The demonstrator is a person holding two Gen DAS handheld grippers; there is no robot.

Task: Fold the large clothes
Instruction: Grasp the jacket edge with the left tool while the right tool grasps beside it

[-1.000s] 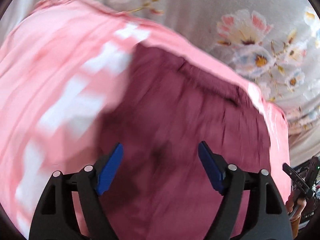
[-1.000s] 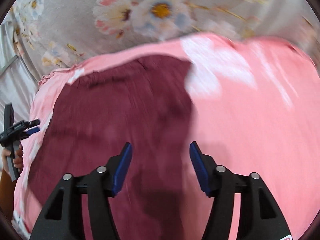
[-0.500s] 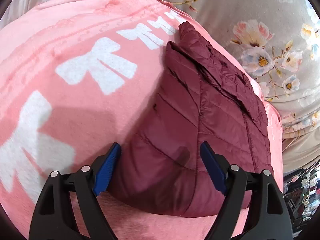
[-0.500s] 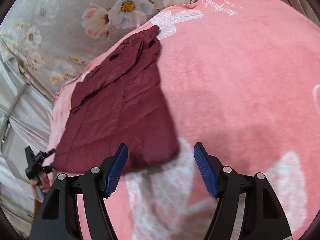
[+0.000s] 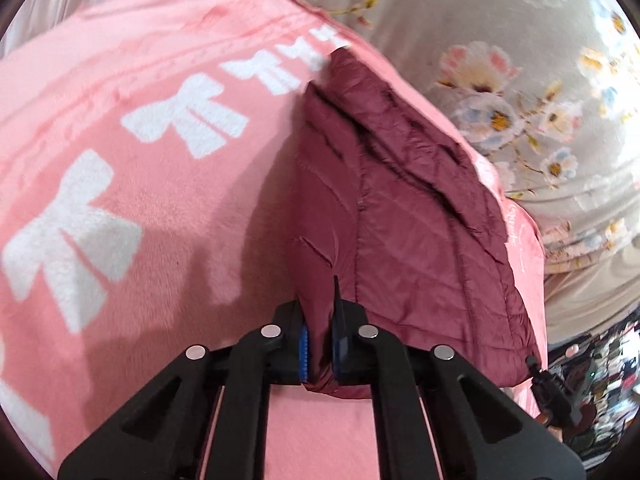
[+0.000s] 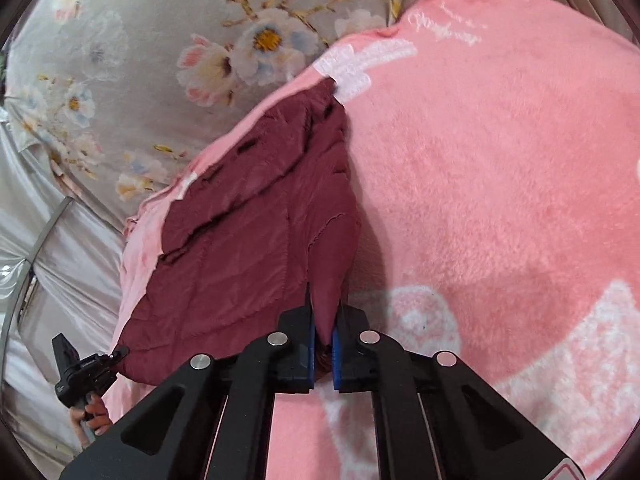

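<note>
**Both tongs pinch the near hem of the jacket**

Tongs first: the left gripper [image 5: 319,334] is closed on the near edge of the jacket [image 5: 416,216], a fold of maroon cloth pressed between its blue pads. The right gripper [image 6: 323,338] is likewise clamped on a near corner of the jacket [image 6: 248,240], the fabric bunched into a ridge running up from the jaws.

Largest in the scene is the pink blanket [image 5: 132,208] with white bow prints, spread over a bed and covering most of both views. Beyond its far edge lies a grey floral sheet [image 5: 520,80].

The jacket lies flat on the blanket, along the blanket's edge nearest the floral sheet, already narrowed lengthwise with a layer lapped over on top, its far tip near the blanket's far border. It is a quilted, puffy garment, so I judge it light and soft, springy enough to puff back open after a fold. The shell looks smooth and probably slippery, so a shallow pinch may slide off; a deeper bite through all layers at the two near corners seems the safest hold. Lifted there, the far part would likely sag and drag.

A small black toggle [image 5: 534,364] hangs at the hem's right corner.
</note>
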